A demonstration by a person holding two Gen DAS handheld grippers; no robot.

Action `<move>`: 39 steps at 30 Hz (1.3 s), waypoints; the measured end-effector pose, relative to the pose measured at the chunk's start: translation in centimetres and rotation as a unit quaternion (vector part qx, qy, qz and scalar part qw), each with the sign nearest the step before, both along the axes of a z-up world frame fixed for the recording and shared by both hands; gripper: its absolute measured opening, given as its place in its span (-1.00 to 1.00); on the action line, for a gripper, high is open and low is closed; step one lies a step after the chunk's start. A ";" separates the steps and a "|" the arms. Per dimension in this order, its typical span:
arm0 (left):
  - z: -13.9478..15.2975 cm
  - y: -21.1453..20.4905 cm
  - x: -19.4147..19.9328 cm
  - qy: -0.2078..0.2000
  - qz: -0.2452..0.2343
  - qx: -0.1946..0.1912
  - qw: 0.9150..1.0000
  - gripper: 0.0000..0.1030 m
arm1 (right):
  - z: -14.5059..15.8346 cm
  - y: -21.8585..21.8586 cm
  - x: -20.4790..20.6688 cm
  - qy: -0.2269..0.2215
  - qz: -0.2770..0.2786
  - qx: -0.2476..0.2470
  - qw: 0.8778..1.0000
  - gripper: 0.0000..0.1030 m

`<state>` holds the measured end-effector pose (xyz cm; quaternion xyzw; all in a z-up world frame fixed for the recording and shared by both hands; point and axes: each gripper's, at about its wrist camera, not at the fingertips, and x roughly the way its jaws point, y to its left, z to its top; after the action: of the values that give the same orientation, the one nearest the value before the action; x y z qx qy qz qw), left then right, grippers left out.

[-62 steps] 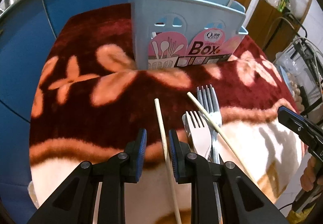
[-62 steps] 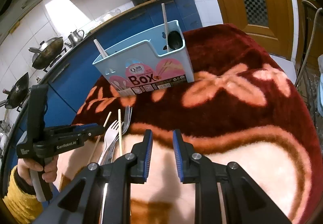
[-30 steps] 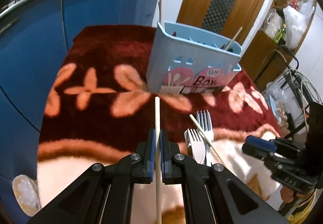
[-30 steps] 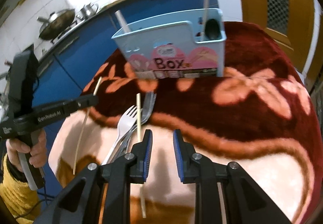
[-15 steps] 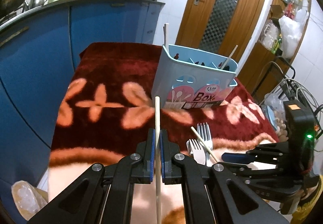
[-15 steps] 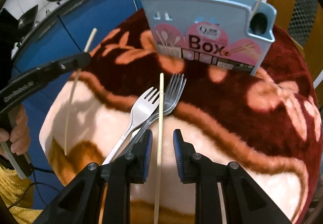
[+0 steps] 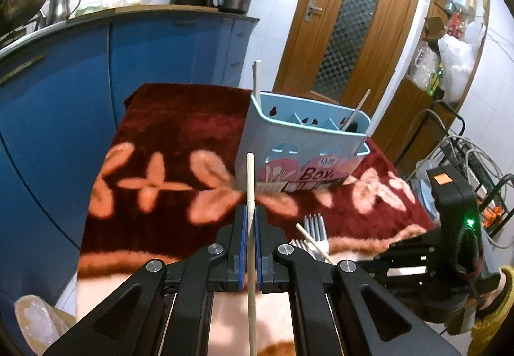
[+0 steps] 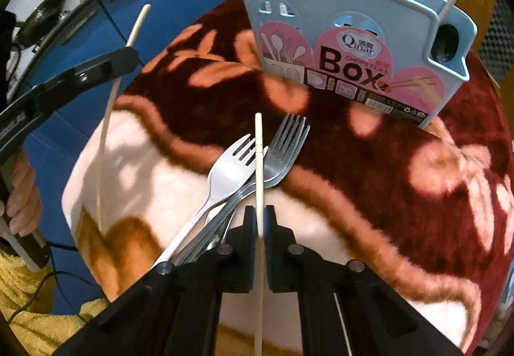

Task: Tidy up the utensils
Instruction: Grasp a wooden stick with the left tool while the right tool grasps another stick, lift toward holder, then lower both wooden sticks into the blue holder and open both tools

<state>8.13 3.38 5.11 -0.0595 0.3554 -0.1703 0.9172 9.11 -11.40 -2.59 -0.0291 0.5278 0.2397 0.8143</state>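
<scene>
Two pale chopsticks are in hand. In the left wrist view the left chopstick (image 7: 250, 195) runs straight up the middle of the frame, pinched between the blue pads of the left gripper (image 7: 250, 227), its tip reaching over the lower left corner of the box (image 7: 289, 144). In the right wrist view the right chopstick (image 8: 259, 182) also stands vertical at centre, and the right gripper (image 8: 259, 221) has just closed its jaws on it; the stick lies between the pads, crossing over the forks.

The forks (image 8: 250, 169) lie in a bundle on the blanket (image 8: 401, 182) just left of centre, tines toward the box, a pale one on the left and a darker steel one on the right. In the left view their tines show at lower centre right, beside the right chopstick's tip.

The light blue box, with a pink "Box" label, stands upright at the top of the right view and centre right of the left view. A chopstick leans out of its right end and another stick rises from its left corner.

The blanket is dark red with peach flowers and a cream border. Blue cabinets (image 7: 64, 92) fill the left, a wooden door (image 7: 350, 22) the upper right. At the lower left of the right view a hand (image 8: 19, 202) with a yellow sleeve grips the left gripper's handle.
</scene>
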 end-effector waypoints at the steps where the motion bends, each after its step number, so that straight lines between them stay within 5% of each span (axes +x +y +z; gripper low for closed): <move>1: 0.1 -0.1 0.0 -0.002 0.000 -0.003 1.000 -0.92 | 0.2 -0.6 -0.2 -0.003 -0.006 0.018 1.000 -0.88; 5: 0.8 -0.4 0.1 -0.017 0.001 -0.018 1.000 -0.92 | 2.0 -3.2 -1.3 -0.045 -0.036 0.078 0.995 -0.88; 22: 7.0 -2.8 4.0 -0.143 0.036 -0.037 0.988 -0.92 | 8.5 -9.6 -2.7 -0.247 -0.123 0.158 0.948 -0.88; 39: 10.4 -3.9 9.6 -0.251 0.076 -0.069 0.962 -0.92 | 8.4 -12.8 1.7 -0.284 -0.160 0.188 0.926 -0.87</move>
<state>17.69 -0.53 15.52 -0.1054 0.0955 -0.1334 0.9808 10.79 -24.17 5.85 0.1426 0.2170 0.1827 0.9483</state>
